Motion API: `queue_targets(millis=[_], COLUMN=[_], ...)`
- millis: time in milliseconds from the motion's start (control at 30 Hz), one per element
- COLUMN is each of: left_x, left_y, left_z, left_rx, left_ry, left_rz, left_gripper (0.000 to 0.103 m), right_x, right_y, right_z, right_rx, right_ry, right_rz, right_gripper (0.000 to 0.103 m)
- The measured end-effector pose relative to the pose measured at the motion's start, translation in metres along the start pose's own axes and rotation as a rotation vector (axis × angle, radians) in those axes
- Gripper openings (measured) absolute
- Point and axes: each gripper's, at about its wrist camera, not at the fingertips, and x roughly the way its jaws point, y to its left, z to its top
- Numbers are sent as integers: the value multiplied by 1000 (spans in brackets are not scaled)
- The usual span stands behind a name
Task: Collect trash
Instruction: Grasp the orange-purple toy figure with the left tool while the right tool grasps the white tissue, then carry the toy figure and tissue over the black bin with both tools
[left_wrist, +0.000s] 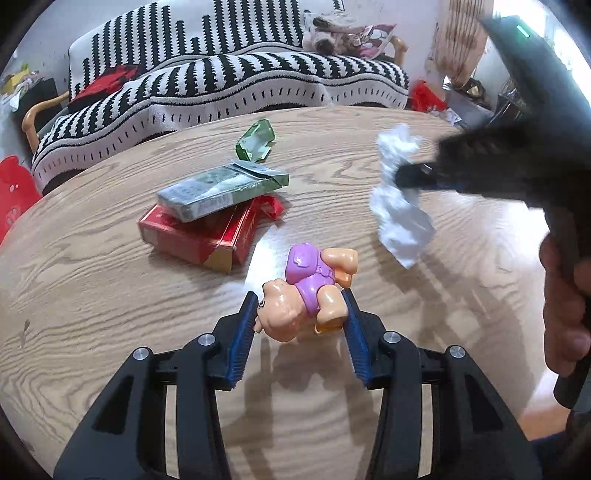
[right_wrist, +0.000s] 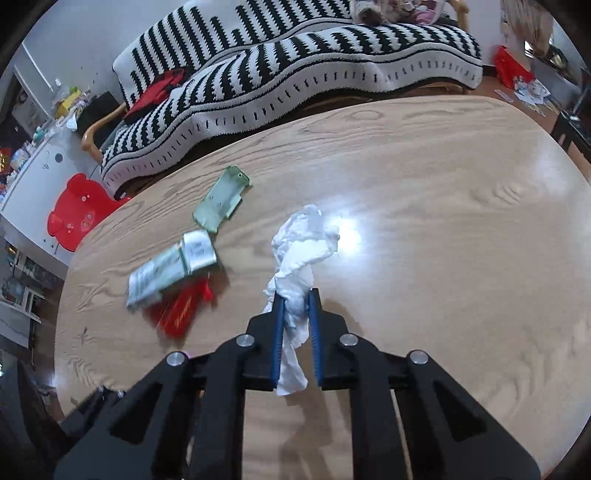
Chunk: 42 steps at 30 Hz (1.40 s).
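On the wooden table (left_wrist: 92, 295), a grey-green carton (left_wrist: 218, 192) lies across a red carton (left_wrist: 199, 236), with a small green box (left_wrist: 255, 142) just beyond. The left gripper (left_wrist: 300, 314) clamps a plastic doll (left_wrist: 306, 291) between its blue pads. To the right, the right gripper (right_wrist: 295, 306) pinches a crumpled white tissue (right_wrist: 299, 254), held above the tabletop.

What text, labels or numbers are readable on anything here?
None readable.
Grey-green carton: print on top and its white end panel, too blurred.
Red box: gold marking, blurred.
Small green box: no text visible.
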Motion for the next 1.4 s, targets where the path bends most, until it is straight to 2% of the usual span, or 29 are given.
queue_targets(millis=[133, 533, 800, 967, 1133, 1267, 1400], left_x=[-22, -94, -117, -106, -83, -71, -69], left_y=[2, -16, -35, -48, -55, -53, -54], left_z=[-14, -99, -165, -210, -228, -229, -231], left_rx=[2, 94, 197, 239, 259, 240, 238], left_ry=[-5, 13, 63, 166, 267, 311, 317], left_rz=[-32, -92, -146, -194, -212, -222, -225], left_gripper=[45, 45, 45, 45, 45, 45, 45], right_x=[-32, -122, -135, -118, -94, -86, -81], right_y=[-3, 3, 1, -1, -2, 3, 3], right_z=[-36, -181, -286, -339, -370, -375, -377], right_rx=[-6, -76, -131, -142, -129, -142, -131], right_ry=[15, 30, 140, 268, 393, 423, 435], right_rz=[26, 112, 147, 136, 103, 93, 83], right_gripper=[13, 13, 14, 13, 13, 14, 14])
